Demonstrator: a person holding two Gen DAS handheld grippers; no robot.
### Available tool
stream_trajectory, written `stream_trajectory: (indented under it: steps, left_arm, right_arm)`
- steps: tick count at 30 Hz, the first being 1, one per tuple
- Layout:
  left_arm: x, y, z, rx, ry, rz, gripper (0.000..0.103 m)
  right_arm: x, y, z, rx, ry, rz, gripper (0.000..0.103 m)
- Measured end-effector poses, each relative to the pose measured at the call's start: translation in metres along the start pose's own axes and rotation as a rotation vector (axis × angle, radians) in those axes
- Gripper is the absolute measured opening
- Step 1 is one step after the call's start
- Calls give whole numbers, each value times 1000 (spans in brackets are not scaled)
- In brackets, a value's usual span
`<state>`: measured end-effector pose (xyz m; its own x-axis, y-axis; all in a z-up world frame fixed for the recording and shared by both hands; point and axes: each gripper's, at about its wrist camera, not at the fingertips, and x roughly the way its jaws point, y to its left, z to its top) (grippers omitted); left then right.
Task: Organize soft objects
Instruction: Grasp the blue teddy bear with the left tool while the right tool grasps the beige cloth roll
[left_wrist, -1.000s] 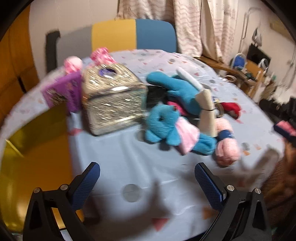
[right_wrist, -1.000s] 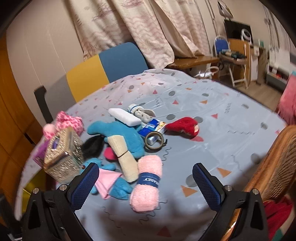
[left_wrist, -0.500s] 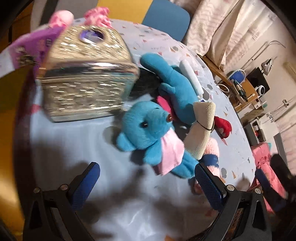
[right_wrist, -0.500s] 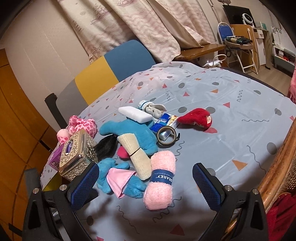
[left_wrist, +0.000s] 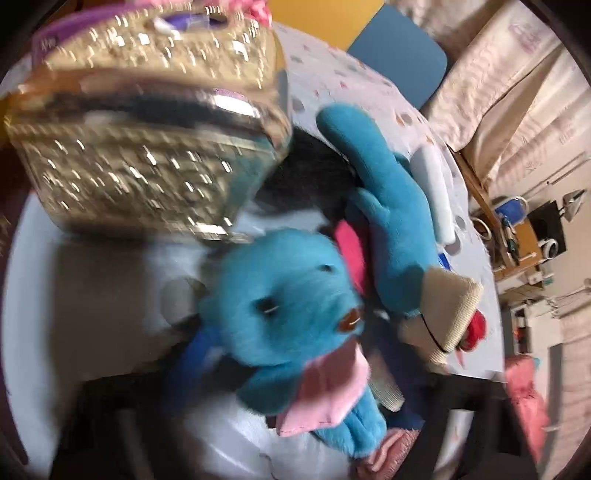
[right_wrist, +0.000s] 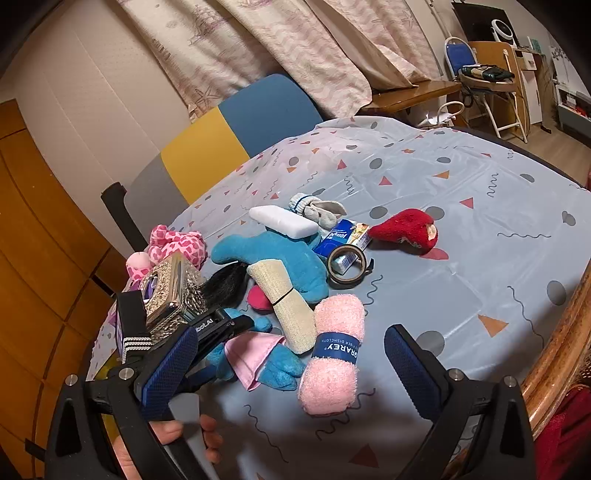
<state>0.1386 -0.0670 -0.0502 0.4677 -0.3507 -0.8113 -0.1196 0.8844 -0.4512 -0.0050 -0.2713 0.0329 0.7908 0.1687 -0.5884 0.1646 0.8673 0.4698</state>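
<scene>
One wide desk (right_wrist: 461, 295) under a pale blue cloth printed with triangles, dots and squiggles carries everything, and a chair (right_wrist: 229, 147) with a grey, yellow and blue back stands at its far edge. Largest of the things on it is a silver embossed box (left_wrist: 147, 166), near the desk's left edge; it fills the upper left of the left wrist view. Just beside the box lies the blue teddy (left_wrist: 288, 295) with a pink bib, close to the near edge of the heap. The left claw (left_wrist: 295, 354) reaches down onto it: its jaws have just been closing with the teddy between them, and the blurred blue pads look pressed against either side of the toy, so it is clenched on the teddy. A second blue plush (left_wrist: 391, 221) stretches away behind the teddy, touching it. To the teddy's right a pink dishcloth roll (right_wrist: 340, 314) with a blue band lies on the cloth, and a beige roll (right_wrist: 284, 295) rests across the second plush, its near end against the pink roll. The right claw (right_wrist: 290, 336) hangs above the near desk, released and empty, jaws spread wide. Further back sit a red plush (right_wrist: 406, 229), well apart from the heap, a tape ring (right_wrist: 347, 279) and a white block (right_wrist: 282, 219).
</scene>
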Motion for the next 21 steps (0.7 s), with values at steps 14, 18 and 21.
stream_trajectory:
  steps: [14, 18, 21]
  left_arm:
    - [-59, 13, -19, 364, -37, -67, 50]
    - [-83, 19, -22, 419, -67, -91, 50]
    - [-105, 30, -19, 424, -91, -106, 50]
  right_arm:
    - [15, 7, 2, -37, 100, -73, 98]
    - [36, 13, 9, -52, 164, -101, 79]
    - [53, 24, 15, -97, 197, -108, 76]
